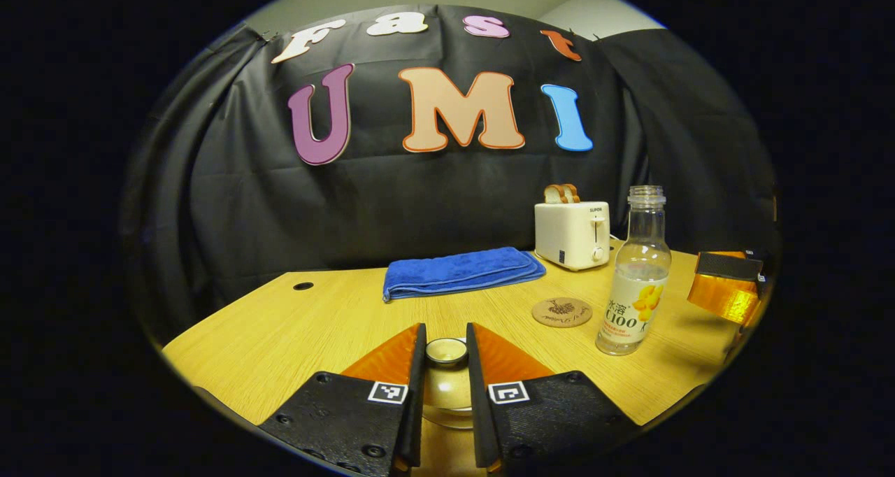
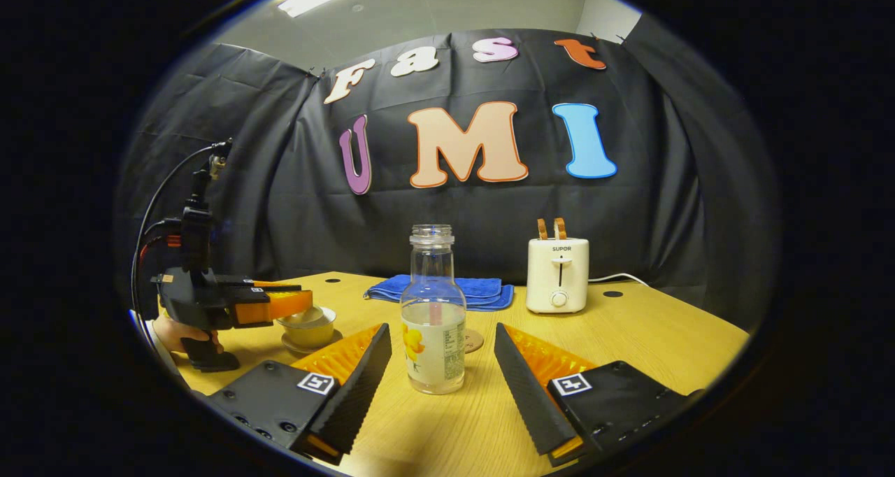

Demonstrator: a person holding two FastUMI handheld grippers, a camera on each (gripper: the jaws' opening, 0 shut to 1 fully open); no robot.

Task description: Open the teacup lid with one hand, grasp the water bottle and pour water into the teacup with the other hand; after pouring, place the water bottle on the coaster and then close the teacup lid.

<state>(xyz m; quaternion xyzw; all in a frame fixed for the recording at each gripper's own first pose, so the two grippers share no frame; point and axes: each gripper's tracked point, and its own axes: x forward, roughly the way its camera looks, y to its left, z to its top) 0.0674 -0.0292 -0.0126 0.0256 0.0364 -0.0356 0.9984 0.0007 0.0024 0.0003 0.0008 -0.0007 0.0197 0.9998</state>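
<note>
The teacup lid's knob (image 1: 446, 351) is seen straight ahead between the narrowed fingers of the left tool (image 1: 446, 344), though contact cannot be told. The upright, uncapped water bottle (image 2: 433, 316) is framed on the tabletop (image 2: 650, 330) by the wide-open, empty right tool (image 2: 440, 347), the coaster (image 1: 561, 312) just beyond.

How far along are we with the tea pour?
Nothing is finished. The left gripper brackets the lid knob on the teacup; whether it presses is unclear. The right gripper is open around the standing water bottle. Pouring, the coaster and closing remain.
</note>
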